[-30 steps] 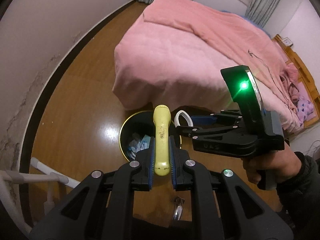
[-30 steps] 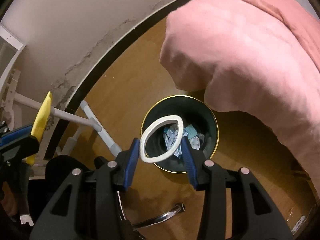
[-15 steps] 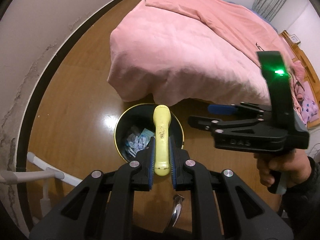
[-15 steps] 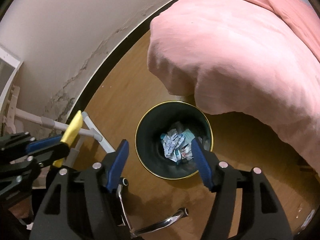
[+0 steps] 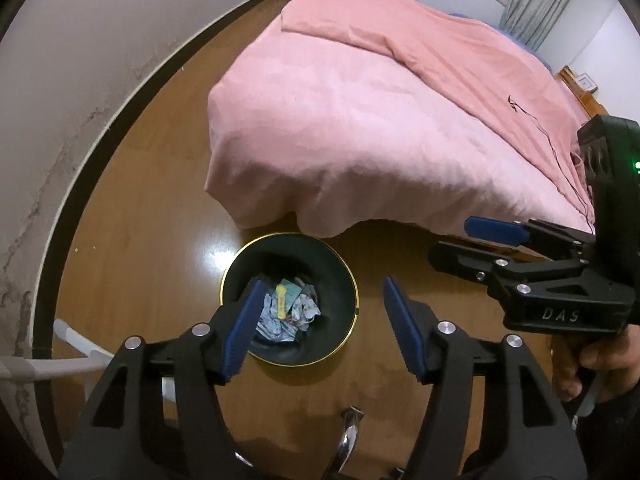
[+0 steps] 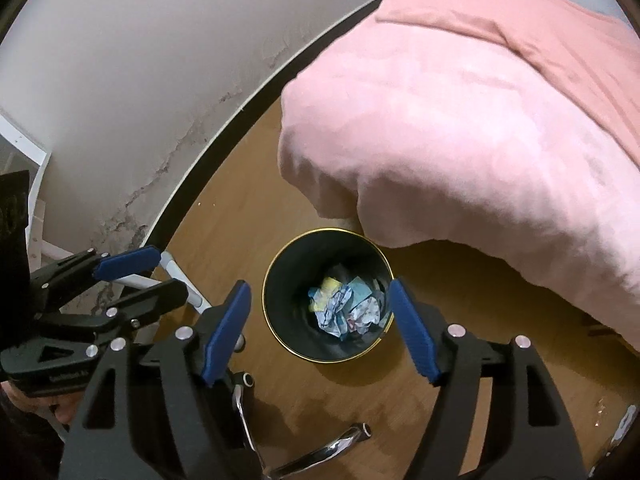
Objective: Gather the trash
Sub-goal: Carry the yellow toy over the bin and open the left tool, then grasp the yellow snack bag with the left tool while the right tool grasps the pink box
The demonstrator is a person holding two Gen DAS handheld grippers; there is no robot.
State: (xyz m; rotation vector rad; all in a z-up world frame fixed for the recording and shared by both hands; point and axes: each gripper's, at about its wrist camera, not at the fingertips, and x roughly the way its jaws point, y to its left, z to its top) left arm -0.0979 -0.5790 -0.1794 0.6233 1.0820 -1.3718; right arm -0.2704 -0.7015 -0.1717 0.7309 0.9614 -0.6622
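A round black trash bin with a gold rim (image 5: 352, 280) stands on the wood floor at the foot of the bed; it also shows in the right wrist view (image 6: 276, 276). Crumpled paper trash (image 5: 286, 312) lies inside, with a yellow peel-like piece (image 5: 281, 297) on top; the trash also shows in the right wrist view (image 6: 346, 308). My left gripper (image 5: 320, 328) is open and empty above the bin. My right gripper (image 6: 320, 332) is open and empty above the bin too, and shows at the right of the left wrist view (image 5: 472, 244).
A bed under a pink blanket (image 5: 380, 120) overhangs the bin's far side. A white wall with a dark baseboard (image 5: 80, 160) runs on the left. White tube frame legs (image 5: 76, 340) stand at lower left. Chrome chair legs (image 6: 320, 452) lie below the grippers.
My right gripper opened first and its white ring dropped out of view. Then my left gripper opened and the yellow peel fell into the bin. The right gripper drew back to the right.
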